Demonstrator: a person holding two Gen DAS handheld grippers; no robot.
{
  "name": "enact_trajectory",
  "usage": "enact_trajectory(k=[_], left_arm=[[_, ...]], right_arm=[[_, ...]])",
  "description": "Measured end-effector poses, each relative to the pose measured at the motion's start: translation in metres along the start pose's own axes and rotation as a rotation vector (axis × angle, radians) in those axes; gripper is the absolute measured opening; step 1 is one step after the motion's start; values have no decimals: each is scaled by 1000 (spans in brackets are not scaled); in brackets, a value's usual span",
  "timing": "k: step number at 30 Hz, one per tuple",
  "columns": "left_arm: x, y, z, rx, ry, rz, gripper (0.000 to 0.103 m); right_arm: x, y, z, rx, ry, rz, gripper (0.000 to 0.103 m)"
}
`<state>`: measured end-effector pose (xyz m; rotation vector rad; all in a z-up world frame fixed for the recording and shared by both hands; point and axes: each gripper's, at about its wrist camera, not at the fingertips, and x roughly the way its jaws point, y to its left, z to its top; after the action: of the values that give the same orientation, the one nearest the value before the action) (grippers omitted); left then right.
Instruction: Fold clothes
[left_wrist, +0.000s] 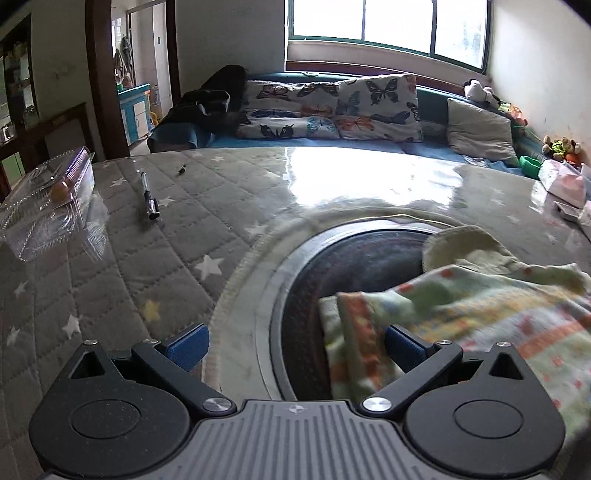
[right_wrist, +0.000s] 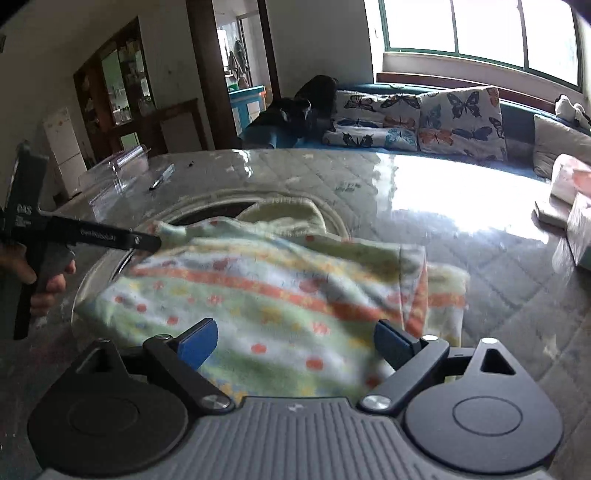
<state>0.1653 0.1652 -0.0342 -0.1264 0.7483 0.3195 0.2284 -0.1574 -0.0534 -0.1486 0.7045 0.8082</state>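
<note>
A pale green garment (right_wrist: 273, 291) with orange, yellow and blue stripes and dots lies crumpled on the table over a dark round inset (left_wrist: 354, 266); it also shows in the left wrist view (left_wrist: 480, 306). My left gripper (left_wrist: 295, 347) is open, its right blue pad touching the garment's left edge. In the right wrist view the left gripper's black fingers (right_wrist: 110, 238) reach the garment's far left corner. My right gripper (right_wrist: 295, 341) is open just above the garment's near edge, holding nothing.
The table (left_wrist: 184, 240) has a grey star-quilted cover under glossy plastic. A clear plastic box (left_wrist: 48, 199) and a pen (left_wrist: 149, 201) lie at its left. Packets (right_wrist: 569, 206) sit at the right edge. A sofa with butterfly cushions (left_wrist: 332, 107) stands behind.
</note>
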Motion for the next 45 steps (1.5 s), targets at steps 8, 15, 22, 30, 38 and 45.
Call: enact_trajectory(k=[8,15,22,30,38,45], left_arm=[[16,2,6,-3,10,15,103],[18,1,6,12,7,15,103],[6,2,4,-10,16,-2,103],[-33,-9,-21,30,-10,-69,103],[-57,-18,-54,83,-15,-75,103],[-59,-10,-58,57,-18,-70,103]], right_arm=[[38,-8,34,18,-6,4,98],[59,-25,40,64,20,-19,99],[35,2,33,14,0,-3,100],[12,50,13,-94,-20,51,100],[20,76,-11,-198,29,34,101],[-9,56,-13,-135,-21,-10,101]])
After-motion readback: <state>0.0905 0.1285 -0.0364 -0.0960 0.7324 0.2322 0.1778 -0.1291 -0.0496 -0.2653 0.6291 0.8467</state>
